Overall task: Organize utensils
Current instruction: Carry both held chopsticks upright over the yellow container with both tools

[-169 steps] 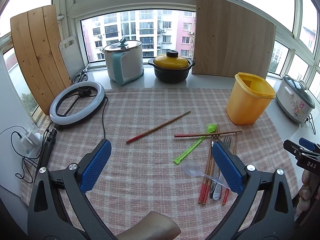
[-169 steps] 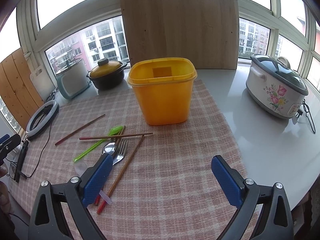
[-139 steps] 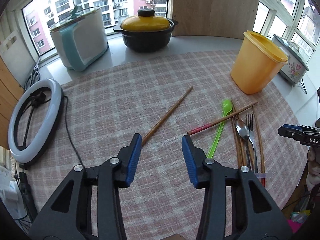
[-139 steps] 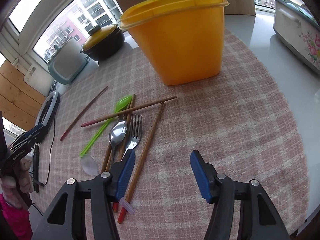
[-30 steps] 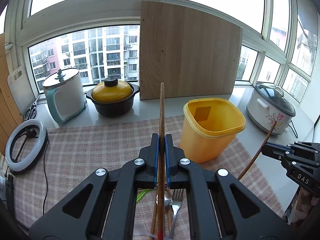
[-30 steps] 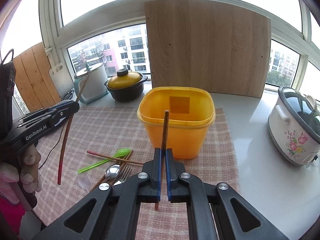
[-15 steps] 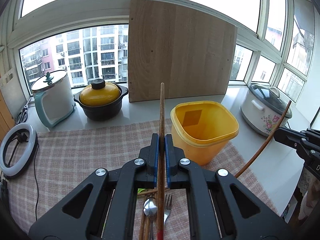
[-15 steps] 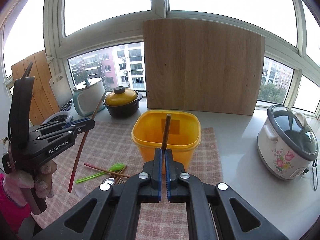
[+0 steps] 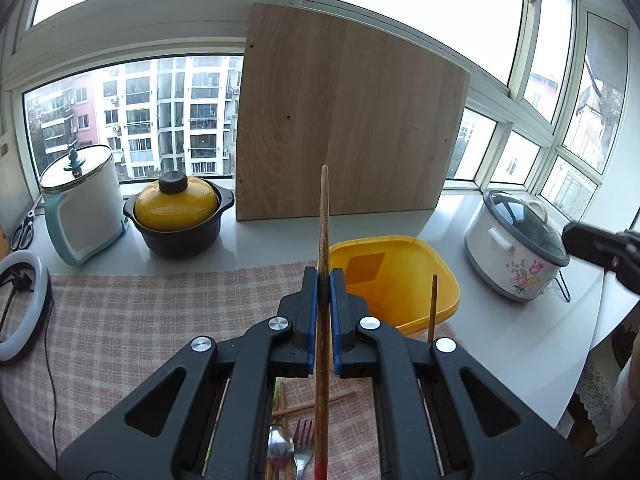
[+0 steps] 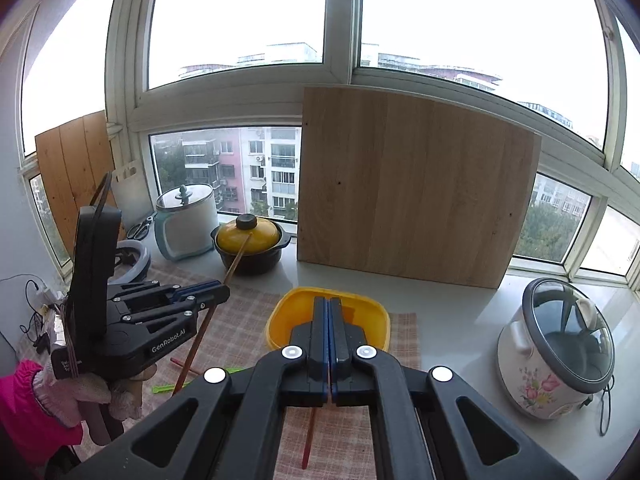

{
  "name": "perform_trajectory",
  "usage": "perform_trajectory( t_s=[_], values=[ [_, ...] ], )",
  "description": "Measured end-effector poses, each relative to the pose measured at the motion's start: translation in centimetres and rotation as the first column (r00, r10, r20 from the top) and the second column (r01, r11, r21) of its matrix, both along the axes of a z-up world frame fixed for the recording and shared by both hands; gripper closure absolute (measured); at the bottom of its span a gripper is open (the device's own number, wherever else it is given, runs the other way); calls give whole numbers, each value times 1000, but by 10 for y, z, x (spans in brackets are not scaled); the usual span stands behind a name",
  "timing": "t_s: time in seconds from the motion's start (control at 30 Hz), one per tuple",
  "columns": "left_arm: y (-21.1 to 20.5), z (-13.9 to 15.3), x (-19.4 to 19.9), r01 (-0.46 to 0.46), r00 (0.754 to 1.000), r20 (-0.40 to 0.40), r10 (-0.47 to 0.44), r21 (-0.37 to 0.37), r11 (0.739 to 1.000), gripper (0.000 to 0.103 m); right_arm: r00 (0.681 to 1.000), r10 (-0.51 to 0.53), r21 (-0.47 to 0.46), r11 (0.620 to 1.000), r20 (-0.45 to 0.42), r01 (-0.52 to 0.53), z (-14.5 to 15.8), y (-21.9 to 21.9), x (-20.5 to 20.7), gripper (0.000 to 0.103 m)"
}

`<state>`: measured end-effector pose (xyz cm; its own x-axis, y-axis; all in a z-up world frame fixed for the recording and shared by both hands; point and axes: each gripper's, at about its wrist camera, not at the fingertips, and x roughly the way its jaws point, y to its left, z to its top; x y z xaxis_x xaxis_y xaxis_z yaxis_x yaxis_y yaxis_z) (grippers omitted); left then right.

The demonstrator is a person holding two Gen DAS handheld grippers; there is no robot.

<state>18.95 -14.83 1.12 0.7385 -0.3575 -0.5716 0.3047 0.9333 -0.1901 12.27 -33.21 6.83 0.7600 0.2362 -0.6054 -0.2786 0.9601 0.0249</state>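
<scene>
Left gripper point(image 9: 323, 280): clenched on a chopstick point(image 9: 324, 208). The stick runs straight along the jaw line, its pale tip ahead of the pads and its red end back under the body.

Yellow bin point(image 9: 384, 292): just ahead of the left pads and slightly to their right, mouth open. In the right wrist view it sits directly beyond the right gripper point(image 10: 328, 308). No utensil shows inside it.

Right gripper: pads nearly together and just starting to part, with nothing visible between them. A second chopstick point(image 9: 432, 308) stands almost upright in front of the bin's near wall, well apart from the right gripper's tip. I cannot tell whether anything supports it. Probably the same stick shows below the right jaws in that gripper's own view.

Left to do, all under and behind the left gripper on the plaid cloth point(image 9: 160, 320): spoon point(image 9: 279, 446), fork point(image 9: 304, 446), loose chopsticks point(image 9: 316, 404), green utensil point(image 10: 228, 371).

Judgement: early stage. The first two sticks are at the bin and not yet settled inside.
</scene>
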Motion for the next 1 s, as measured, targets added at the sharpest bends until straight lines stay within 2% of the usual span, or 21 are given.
perform_trajectory(
  t_s=[0.07, 0.1, 0.17, 0.33, 0.43, 0.7, 0.87, 1.0],
  values=[
    [1, -1, 0, 0, 1000, 0, 0, 9, 1000, 99, 998, 21, 43, 999, -58, -18, -17, -6, 4, 50],
    [1, -2, 1, -2, 1000, -1, 2, 16, 1000, 99, 996, 22, 56, 998, -86, -17, -28, -9, 6, 46],
    [3, -5, 1, -6, 1000, -12, 6, 23, 1000, 99, 988, 23, 63, 998, -152, -14, -51, -12, 11, 59],
    [4, -15, -1, -12, 999, -37, 13, 37, 999, 99, 961, 19, 102, 995, -274, 10, -103, -16, 30, 63],
    [6, -18, -3, -19, 999, -44, 21, 47, 999, 99, 952, 22, 104, 995, -306, 10, -122, -15, 38, 65],
    [10, -21, -8, -41, 998, -55, 44, 58, 997, 99, 941, 38, 88, 996, -335, -8, -140, -9, 58, 70],
    [11, -22, -10, -48, 997, -56, 51, 63, 997, 99, 937, 40, 81, 997, -346, -13, -145, -7, 66, 77],
    [10, -22, -11, -47, 997, -56, 50, 64, 997, 99, 935, 46, 84, 996, -352, -18, -145, -7, 67, 95]
  ],
)
